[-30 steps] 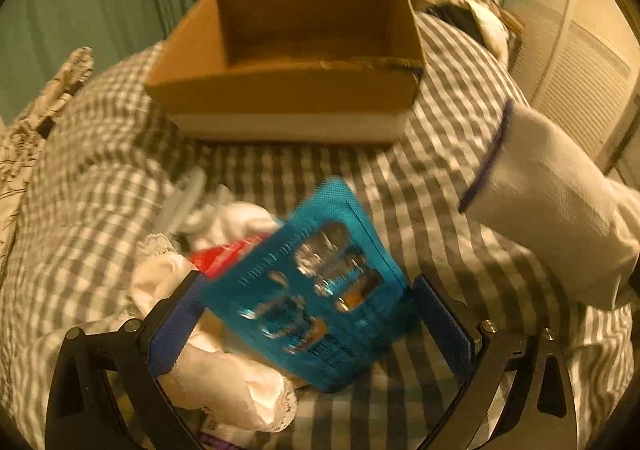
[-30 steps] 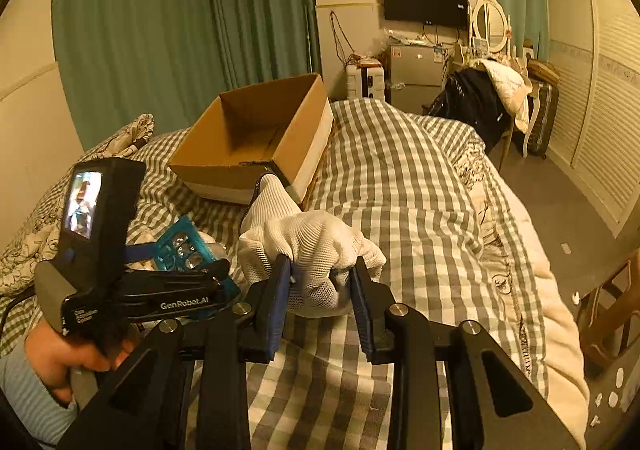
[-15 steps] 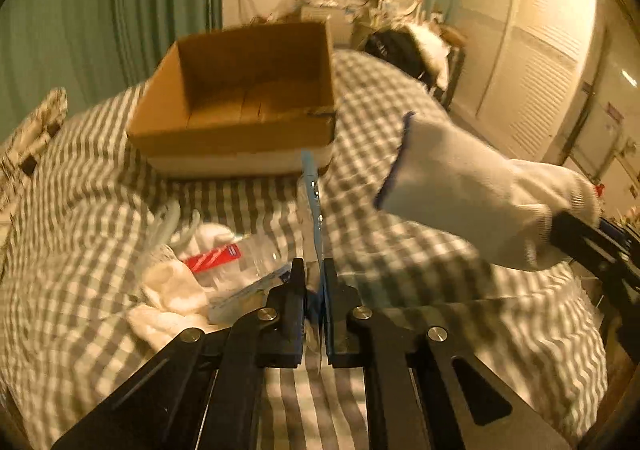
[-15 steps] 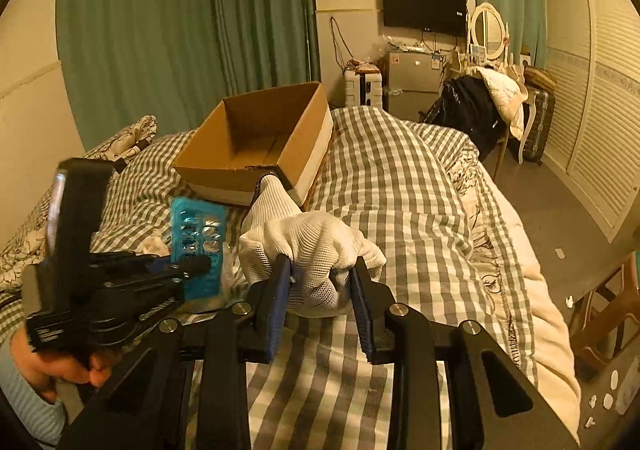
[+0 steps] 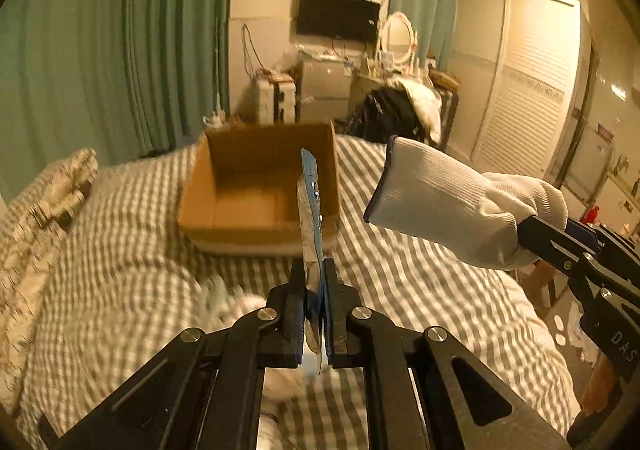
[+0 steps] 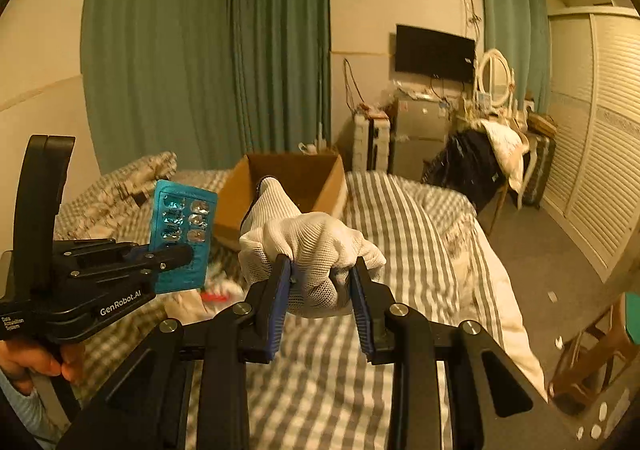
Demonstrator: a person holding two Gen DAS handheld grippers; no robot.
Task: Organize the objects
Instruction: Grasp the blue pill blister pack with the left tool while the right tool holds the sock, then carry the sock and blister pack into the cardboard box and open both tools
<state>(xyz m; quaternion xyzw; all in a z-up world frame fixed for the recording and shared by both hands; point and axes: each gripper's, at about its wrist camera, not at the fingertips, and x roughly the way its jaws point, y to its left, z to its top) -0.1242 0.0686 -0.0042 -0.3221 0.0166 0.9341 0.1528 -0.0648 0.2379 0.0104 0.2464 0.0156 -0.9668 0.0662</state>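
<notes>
My left gripper (image 5: 313,274) is shut on a blue blister pack of pills (image 5: 310,206), held edge-on and upright above the bed; the pack shows flat in the right wrist view (image 6: 182,226). My right gripper (image 6: 322,278) is shut on a white knit glove (image 6: 308,246), lifted over the bed; it also shows at the right of the left wrist view (image 5: 452,206). An open, empty cardboard box (image 5: 244,186) sits on the grey checked bedspread (image 5: 120,258) ahead of both grippers.
A small pile of white cloth and a red-labelled item (image 6: 218,292) lies on the bed below the left gripper. A patterned pillow (image 5: 44,194) lies at the left. A dresser, mirror, chair with clothes and wardrobe stand beyond the bed.
My left gripper shut on the blister pack, turned it edge-on and lifted it from the pile toward the box. My right gripper rose slightly with the glove.
</notes>
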